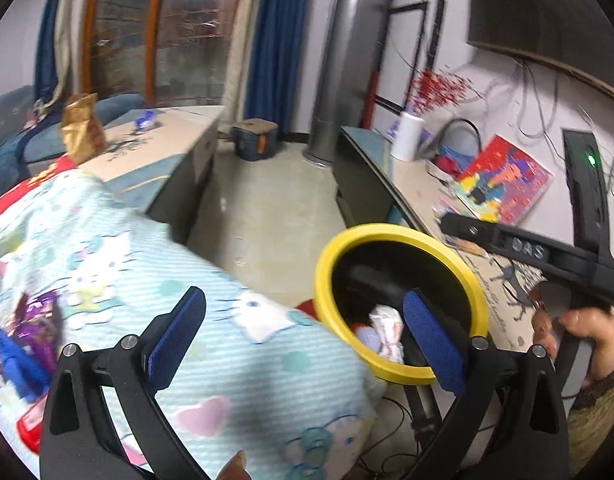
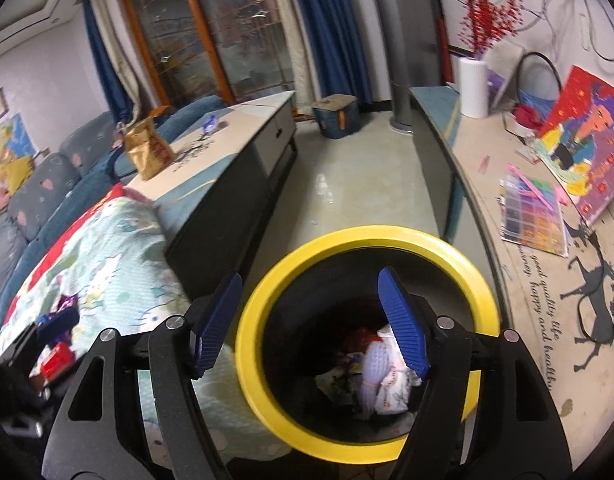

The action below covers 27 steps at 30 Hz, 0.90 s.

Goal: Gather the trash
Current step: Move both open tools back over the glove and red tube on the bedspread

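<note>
Right wrist view: the right gripper (image 2: 311,320) is hanging over the yellow-rimmed bin (image 2: 483,276), its blue pads standing apart with nothing between them.
Left wrist view: the left gripper (image 1: 307,336) is hovering between the patterned blanket (image 1: 227,344) and the bin, jaws spread wide and carrying nothing.
Other hand: a hand (image 1: 579,332) is gripping the handle of the right-hand tool at the edge of this view.
Step in hand: by my judgement a drop into the bin is just finishing, since both tools are empty above it.
Bin contents: crumpled white wrappers (image 2: 383,380) are lying at the bottom beside something red and some darker scraps; the bin is looking far from full.
Trash outstanding: purple and blue wrappers (image 1: 31,336) are sitting on the blanket, well apart from the bin; a gold snack bag (image 2: 147,152) is standing upright on the low cabinet (image 2: 235,168), with a small blue wrapper (image 2: 210,122) farther along it.
Next move: likely calling for a swing toward the blanket, jaws kept apart, then a close on the nearest wrapper without pinching cloth.
Other container: a blue box (image 2: 339,116) is resting on the floor beyond; its contents are hidden.
</note>
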Available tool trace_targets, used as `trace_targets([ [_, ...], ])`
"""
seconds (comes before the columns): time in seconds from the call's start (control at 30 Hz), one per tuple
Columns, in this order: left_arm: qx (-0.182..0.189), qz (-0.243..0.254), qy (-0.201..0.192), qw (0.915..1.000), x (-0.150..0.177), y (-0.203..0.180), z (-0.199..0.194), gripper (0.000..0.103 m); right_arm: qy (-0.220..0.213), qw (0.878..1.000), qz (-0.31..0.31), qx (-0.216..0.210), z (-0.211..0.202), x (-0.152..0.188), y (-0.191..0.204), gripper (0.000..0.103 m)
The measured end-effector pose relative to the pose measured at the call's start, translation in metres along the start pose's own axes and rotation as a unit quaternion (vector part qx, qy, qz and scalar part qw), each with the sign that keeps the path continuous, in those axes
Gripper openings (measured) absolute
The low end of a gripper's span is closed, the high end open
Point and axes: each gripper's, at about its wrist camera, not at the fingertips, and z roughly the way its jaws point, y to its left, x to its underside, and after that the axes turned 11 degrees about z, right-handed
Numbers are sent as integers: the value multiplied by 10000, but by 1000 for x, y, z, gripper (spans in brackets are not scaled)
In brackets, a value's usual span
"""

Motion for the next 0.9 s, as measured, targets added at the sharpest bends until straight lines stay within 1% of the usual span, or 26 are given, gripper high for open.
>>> trace_targets([
  [0.13,-285,-202,-99,9993,2,22,-16,96,57,9997,-147,-169,-2,7,18,63],
  [0.33,-603,-455,-212,9969,8,50,-35,96,128,9984,-349,-436,-8,17,43,64],
  [0.63,-1011,-829,-322,9909,20,92,-63,96,267,9941,-651,-824,-15,32,78,65],
  [0.9,-1280,-1117,-333,9849,35,120,-78,96,462,9879,-928,-1153,-18,50,110,65],
])
